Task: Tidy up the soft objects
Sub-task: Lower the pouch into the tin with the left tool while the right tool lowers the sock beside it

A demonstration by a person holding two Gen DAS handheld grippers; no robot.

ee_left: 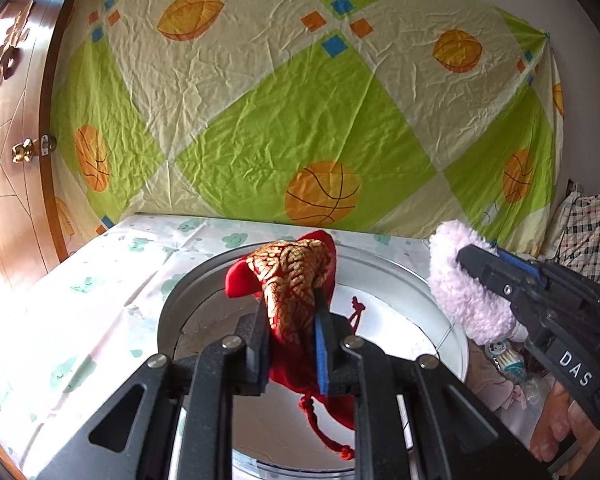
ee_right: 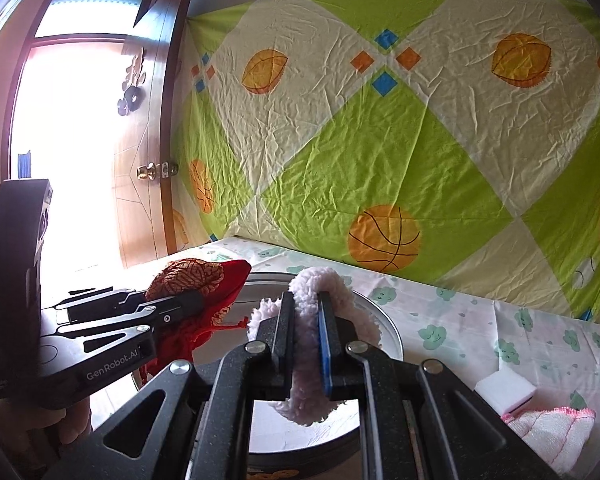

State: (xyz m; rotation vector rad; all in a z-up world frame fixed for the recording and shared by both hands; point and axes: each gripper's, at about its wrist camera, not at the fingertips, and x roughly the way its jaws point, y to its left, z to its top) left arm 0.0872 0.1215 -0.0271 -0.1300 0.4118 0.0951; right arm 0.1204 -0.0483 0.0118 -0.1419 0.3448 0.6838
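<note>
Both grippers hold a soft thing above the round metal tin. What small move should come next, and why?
Probably lower the left gripper a little toward the round metal tin, then open it. Its jaws are shut on the red and gold drawstring pouch, which hangs over the tin's open inside. The right gripper is shut on the fluffy pink piece beside it and can follow.

pouch (ee_left: 296, 276): red-gold brocade cloth | fleece piece (ee_right: 320, 320): fluffy pink | tin (ee_left: 380, 276): smooth shiny metal | door (ee_left: 16, 120): glossy wood

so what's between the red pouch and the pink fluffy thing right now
Nothing hangs between them. In the left wrist view the red pouch and the pink fluffy piece are apart, with only the round metal tin showing below the gap.
</note>
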